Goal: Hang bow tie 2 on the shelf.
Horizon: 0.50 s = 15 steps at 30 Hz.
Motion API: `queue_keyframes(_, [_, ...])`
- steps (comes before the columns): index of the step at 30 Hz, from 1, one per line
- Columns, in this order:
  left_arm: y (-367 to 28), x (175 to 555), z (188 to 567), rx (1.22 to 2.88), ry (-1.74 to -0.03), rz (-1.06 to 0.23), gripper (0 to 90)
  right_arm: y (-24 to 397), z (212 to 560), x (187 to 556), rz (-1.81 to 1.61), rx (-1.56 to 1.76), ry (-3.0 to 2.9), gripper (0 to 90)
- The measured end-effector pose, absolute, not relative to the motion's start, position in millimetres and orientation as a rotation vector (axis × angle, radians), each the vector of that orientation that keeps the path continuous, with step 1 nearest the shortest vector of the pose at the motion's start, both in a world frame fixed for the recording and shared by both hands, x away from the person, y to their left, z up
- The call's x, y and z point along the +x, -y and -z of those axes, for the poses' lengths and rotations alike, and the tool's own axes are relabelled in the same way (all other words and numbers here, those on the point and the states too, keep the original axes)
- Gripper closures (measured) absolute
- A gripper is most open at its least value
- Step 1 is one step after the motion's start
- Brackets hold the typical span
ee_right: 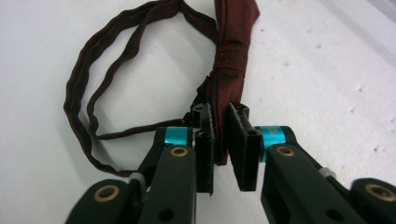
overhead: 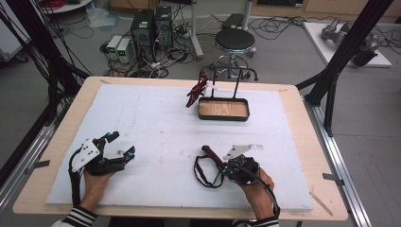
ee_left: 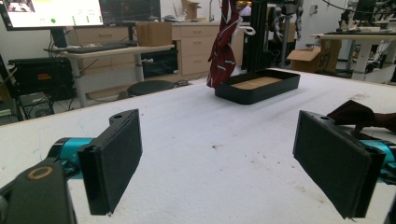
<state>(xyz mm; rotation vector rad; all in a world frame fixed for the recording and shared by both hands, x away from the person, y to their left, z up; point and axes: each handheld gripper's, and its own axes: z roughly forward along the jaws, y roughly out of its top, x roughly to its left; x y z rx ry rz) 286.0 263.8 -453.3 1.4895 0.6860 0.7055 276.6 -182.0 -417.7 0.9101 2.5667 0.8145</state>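
Observation:
A dark red bow tie (overhead: 211, 156) (ee_right: 232, 51) lies on the white mat (overhead: 156, 123) near the front, its thin strap (overhead: 202, 174) (ee_right: 79, 107) looped beside it. My right gripper (overhead: 222, 169) (ee_right: 221, 112) is shut on one wing of that bow tie, with the cloth pinched between the pads. At the front left my left gripper (overhead: 122, 144) (ee_left: 219, 123) rests open, jaws wide apart with nothing between them. Its view catches the bow tie (ee_left: 353, 114) at the right edge. A second red bow tie (overhead: 195, 92) (ee_left: 222, 51) hangs from a black stand (overhead: 236, 85).
A black tray with a wooden floor (overhead: 223, 118) (ee_left: 280, 86) sits at the stand's foot, far centre of the mat. Bare wooden table edge (overhead: 302, 142) surrounds the mat. Beyond the table stand a stool (overhead: 235, 40) and computer towers (overhead: 152, 28); a black frame post (overhead: 340, 54) rises at right.

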Motion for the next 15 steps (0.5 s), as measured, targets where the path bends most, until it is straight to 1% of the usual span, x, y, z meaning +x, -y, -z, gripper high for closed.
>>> queue_keyframes(5, [-264.0, 286.0, 453.4, 1.488, -0.686, -0.705, 16.1, 186.1, 416.9, 277.0, -0.858, 0.938, -2.545, 84.0])
queue_keyframes(15, [-264.0, 285.9, 453.4, 1.489, -0.686, -0.706, 16.1, 190.9, 413.1, 276.6, -0.966, 0.962, -2.501, 84.8])
